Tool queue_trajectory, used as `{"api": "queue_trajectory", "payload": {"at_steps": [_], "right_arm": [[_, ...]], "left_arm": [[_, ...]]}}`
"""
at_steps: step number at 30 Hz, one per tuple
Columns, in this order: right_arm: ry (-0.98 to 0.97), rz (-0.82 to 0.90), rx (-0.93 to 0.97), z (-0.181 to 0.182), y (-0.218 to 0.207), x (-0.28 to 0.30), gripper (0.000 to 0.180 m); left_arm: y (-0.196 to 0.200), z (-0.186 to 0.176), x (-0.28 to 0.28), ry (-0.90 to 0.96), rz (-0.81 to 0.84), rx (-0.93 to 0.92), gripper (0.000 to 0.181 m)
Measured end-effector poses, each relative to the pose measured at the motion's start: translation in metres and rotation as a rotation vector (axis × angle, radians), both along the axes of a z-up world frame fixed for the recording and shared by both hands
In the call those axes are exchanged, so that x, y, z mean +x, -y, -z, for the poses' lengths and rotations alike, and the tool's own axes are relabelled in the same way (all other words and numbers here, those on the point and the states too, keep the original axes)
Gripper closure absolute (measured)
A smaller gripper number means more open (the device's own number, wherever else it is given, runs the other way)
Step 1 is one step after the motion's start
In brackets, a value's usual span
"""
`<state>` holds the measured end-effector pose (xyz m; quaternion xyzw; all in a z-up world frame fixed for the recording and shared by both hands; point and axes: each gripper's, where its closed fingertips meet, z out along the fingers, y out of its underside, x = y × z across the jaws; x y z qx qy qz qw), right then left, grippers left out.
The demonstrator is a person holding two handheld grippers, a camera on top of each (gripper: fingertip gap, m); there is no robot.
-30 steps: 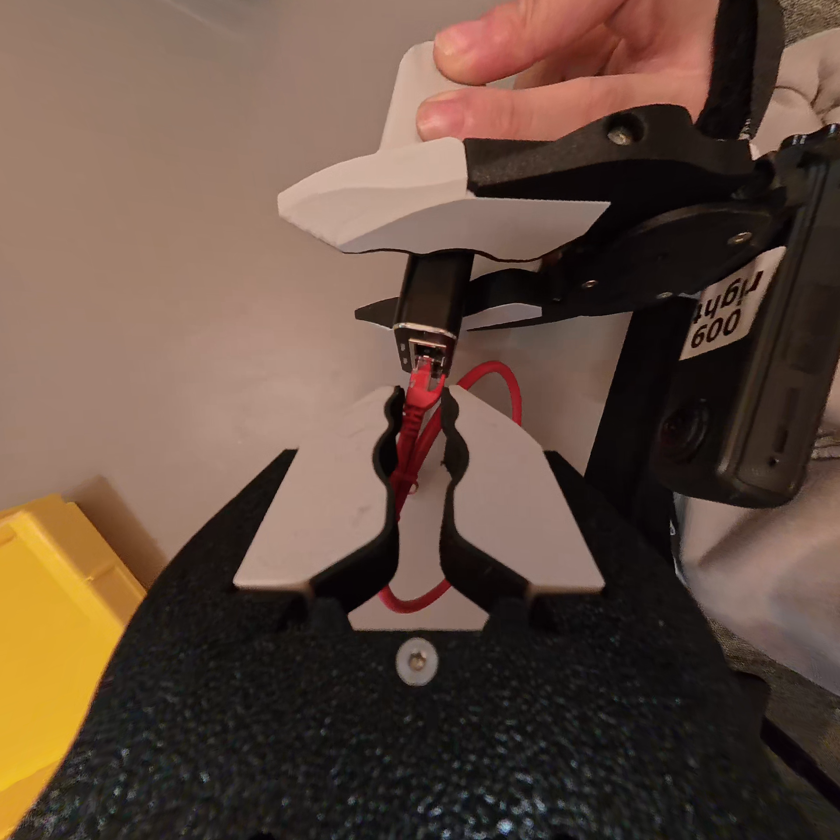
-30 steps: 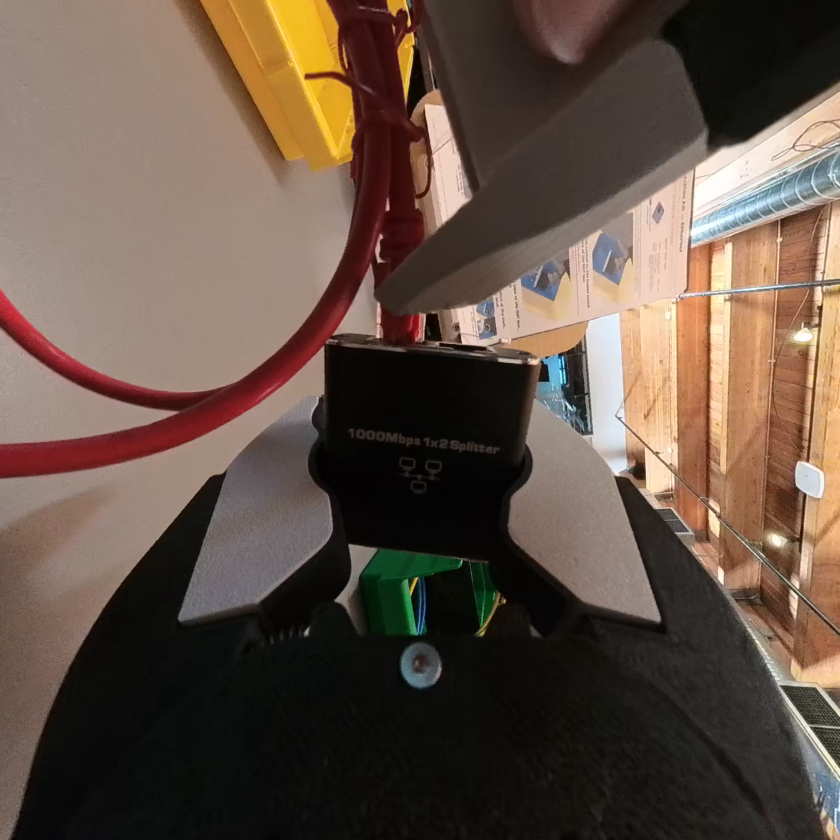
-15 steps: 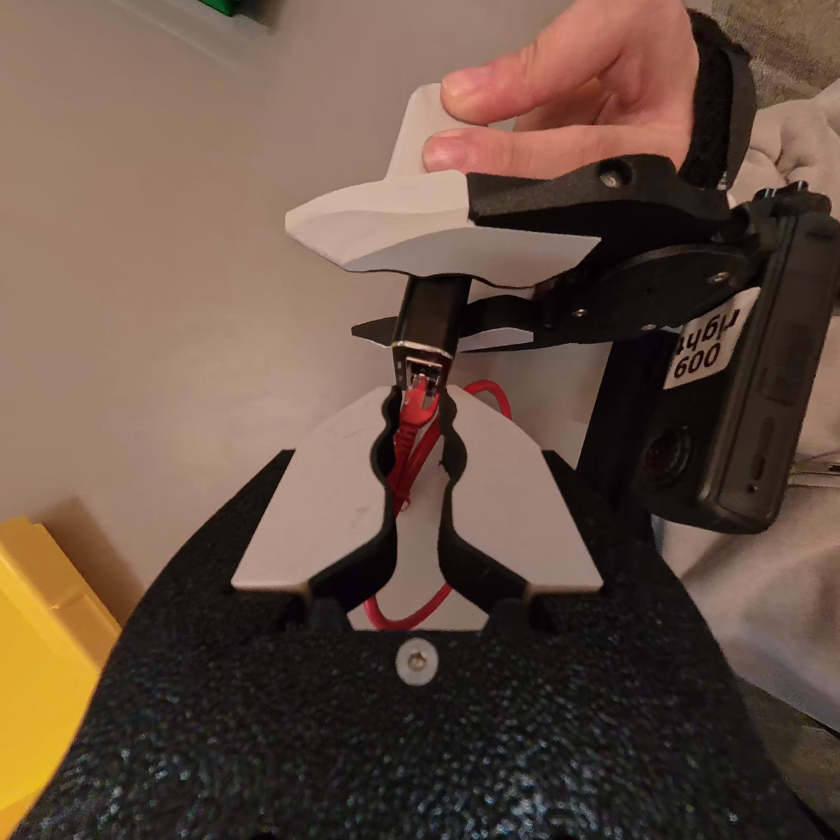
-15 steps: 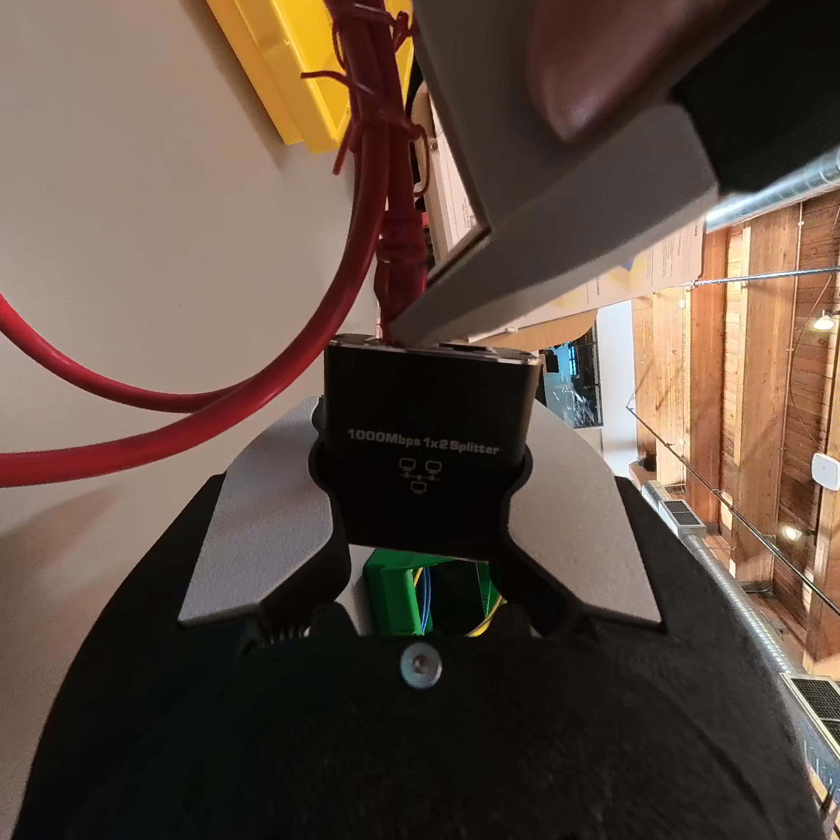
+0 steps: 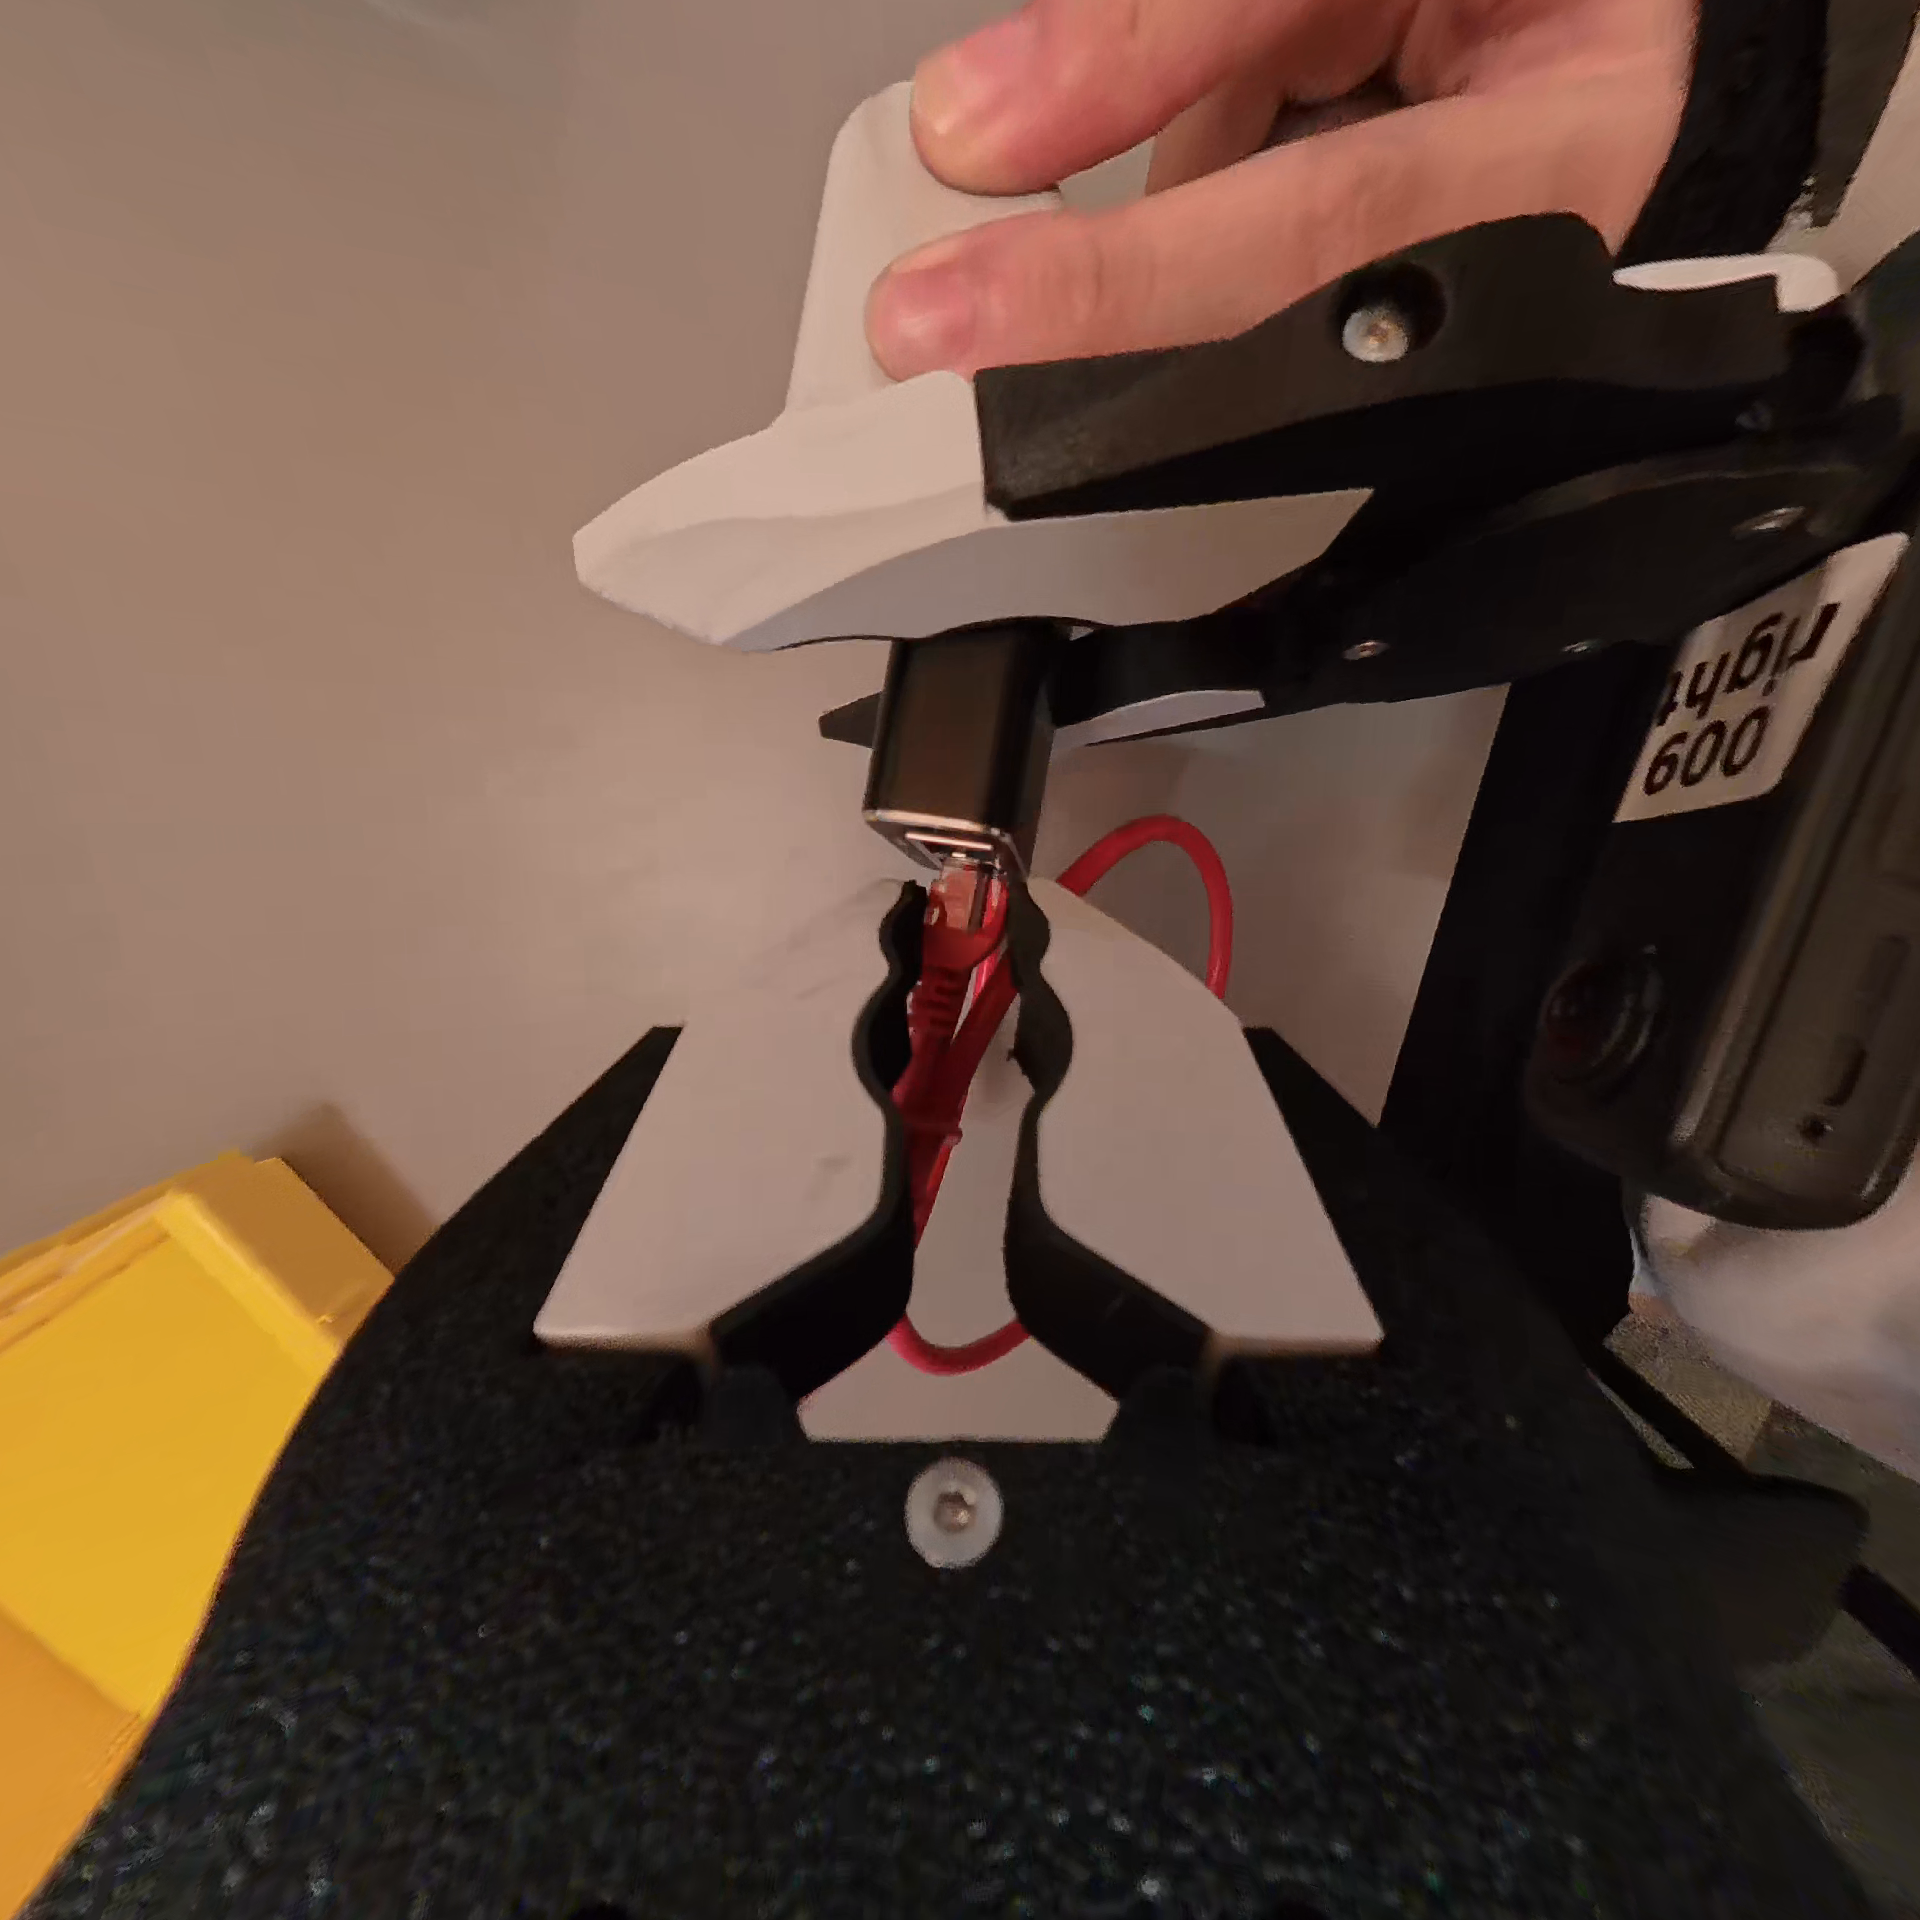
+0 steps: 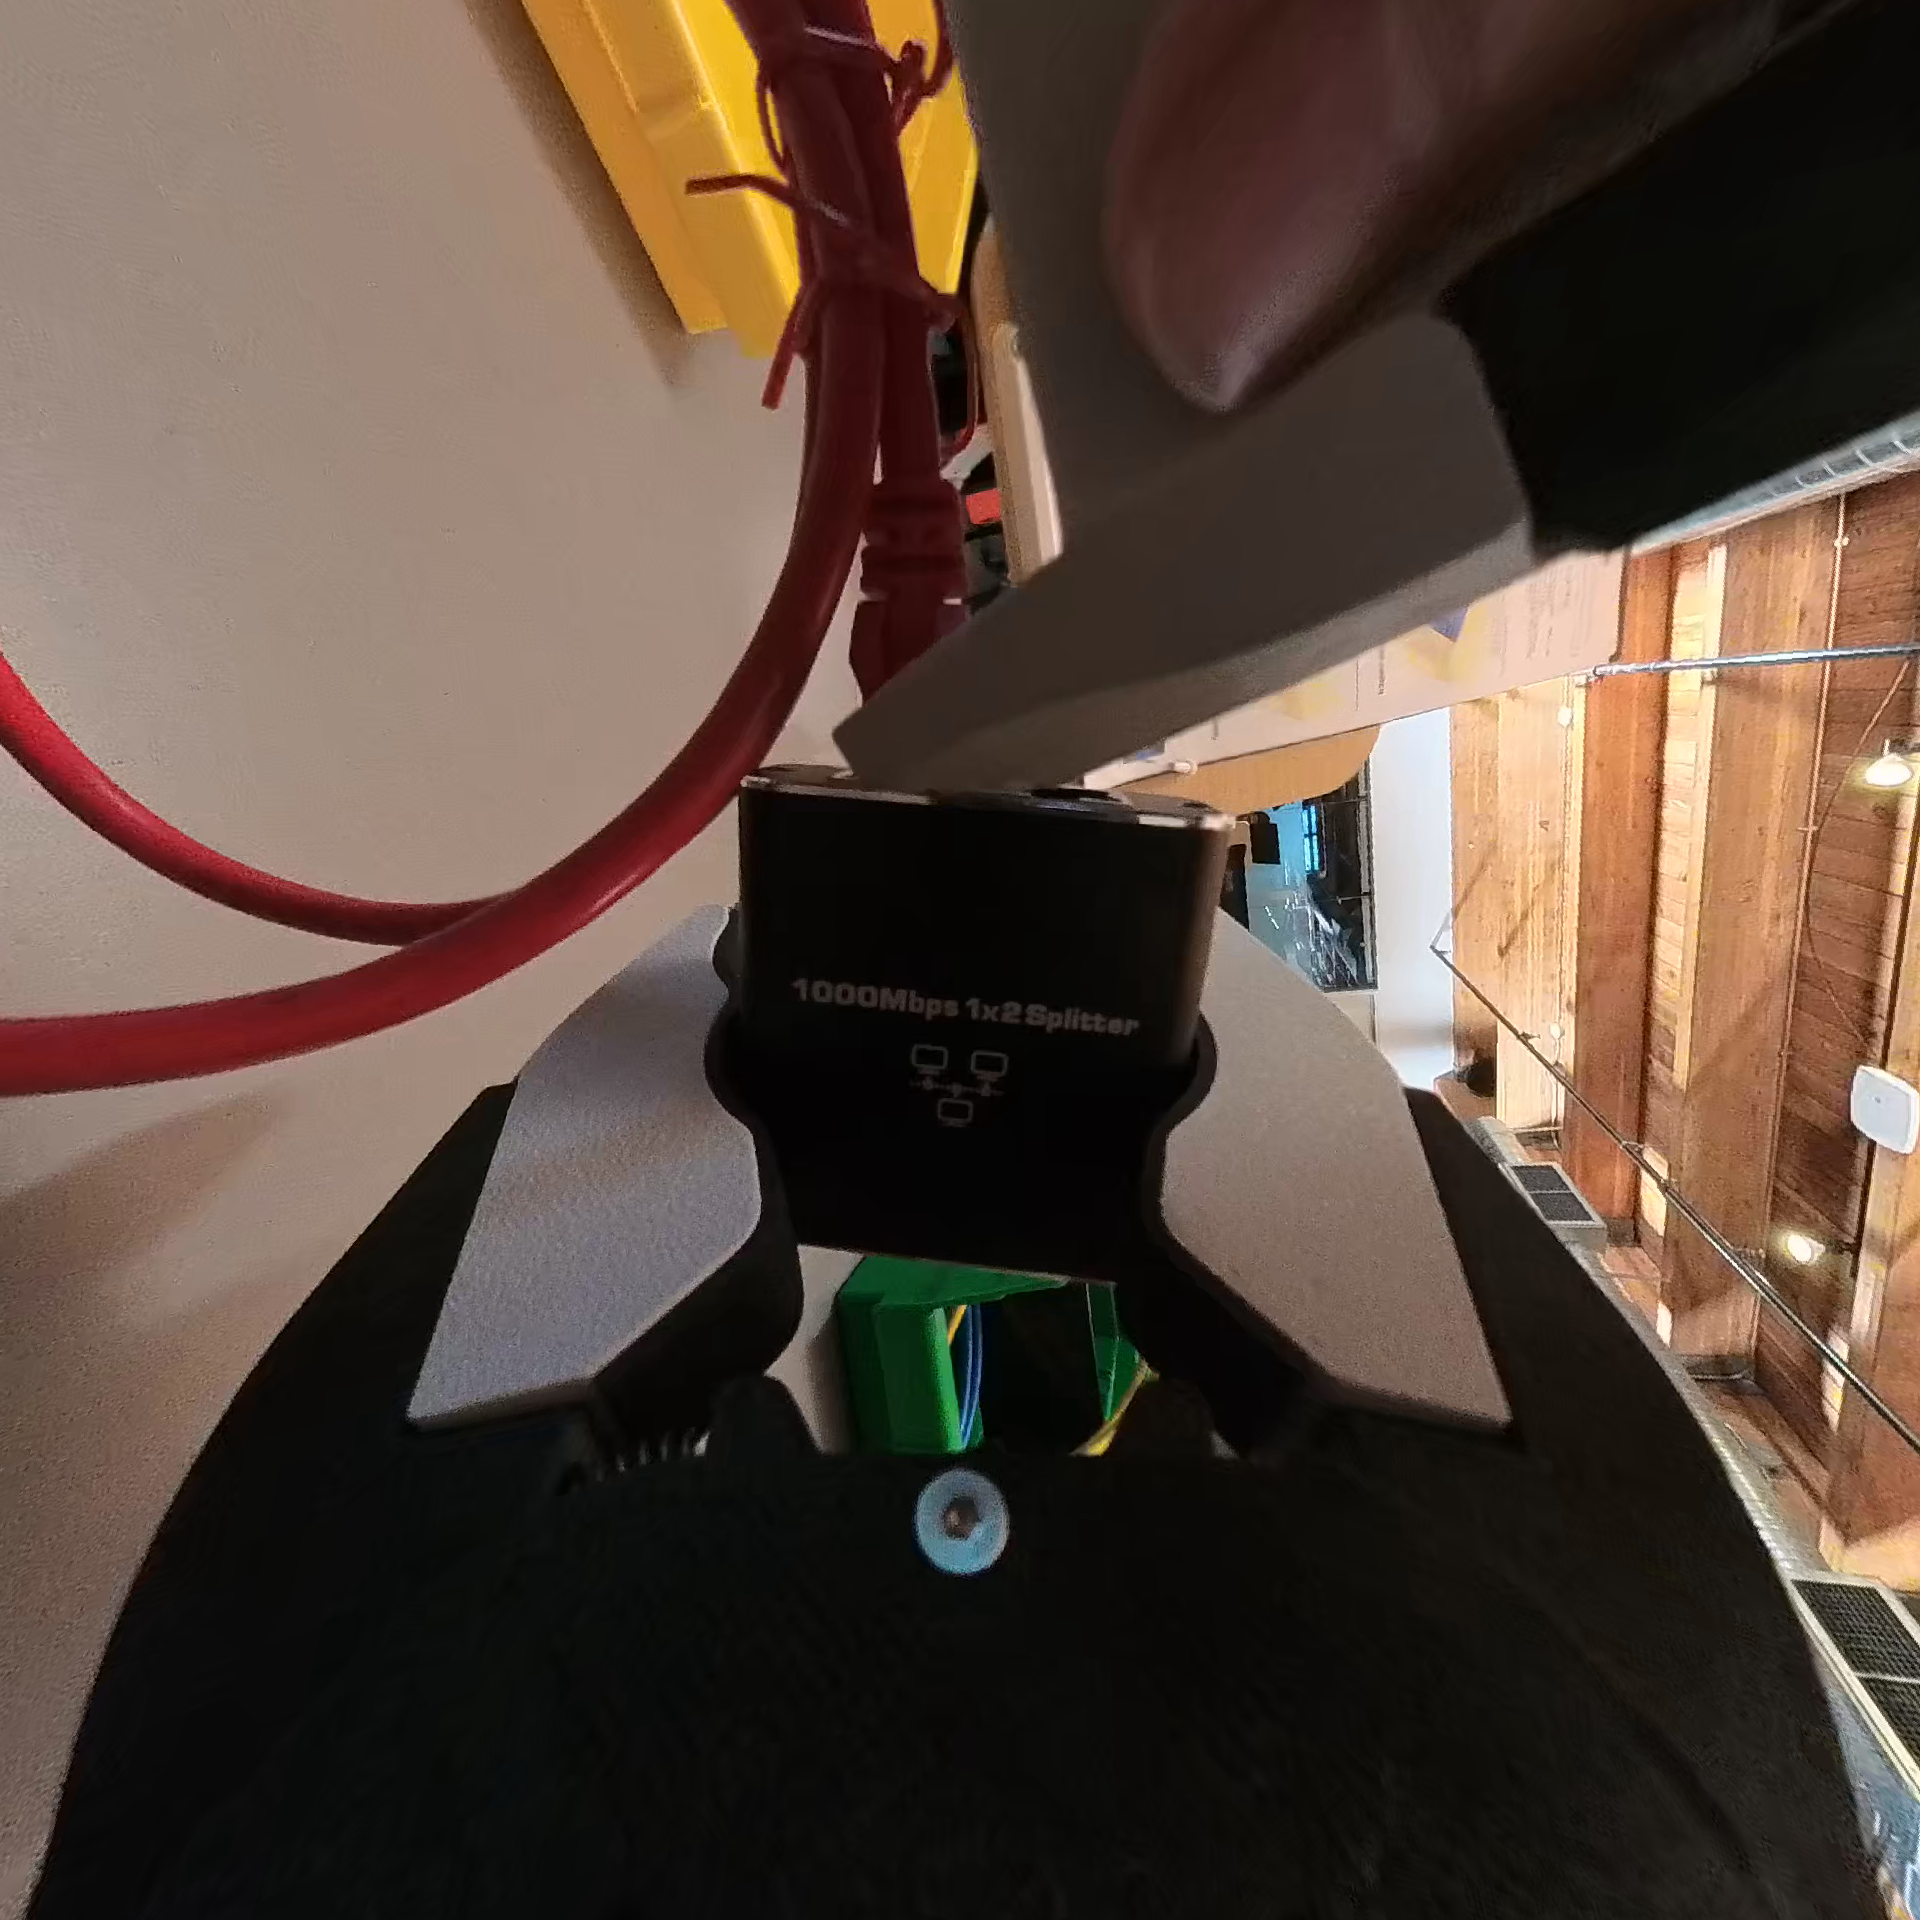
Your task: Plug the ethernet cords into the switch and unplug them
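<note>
The left gripper is clenching on the red cord's plug, its fingers pinching the boot just below the clear connector; the connector tip is sitting at the mouth of the switch, though how deep it sits is unclear. The right gripper is gripping the black switch by its sides; the cord is looping off to the left over the pale table; a yellow bin is lying at the near left.
</note>
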<state>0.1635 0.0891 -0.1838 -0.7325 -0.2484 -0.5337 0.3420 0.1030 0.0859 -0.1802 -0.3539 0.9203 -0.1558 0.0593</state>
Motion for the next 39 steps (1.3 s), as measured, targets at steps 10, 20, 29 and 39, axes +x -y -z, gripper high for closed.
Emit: {"api": "queue_trajectory", "payload": {"at_steps": [10,20,29,39], "right_arm": [[-0.024,-0.004,-0.013,0.006,-0.004,-0.004,0.103],[0.019,0.074,-0.077,0.011,0.001,0.005,0.103],[0.025,0.117,-0.105,0.018,0.005,0.018,0.103],[0.199,0.1,-0.176,0.008,0.015,0.037,0.102]], "left_arm": [[-0.006,0.006,-0.004,-0.061,0.035,0.067,0.168],[-0.008,0.015,0.007,0.032,-0.011,0.012,0.169],[-0.008,0.022,0.023,-0.01,-0.095,-0.069,0.169],[-0.003,0.022,0.041,0.042,-0.063,0.083,0.169]]}}
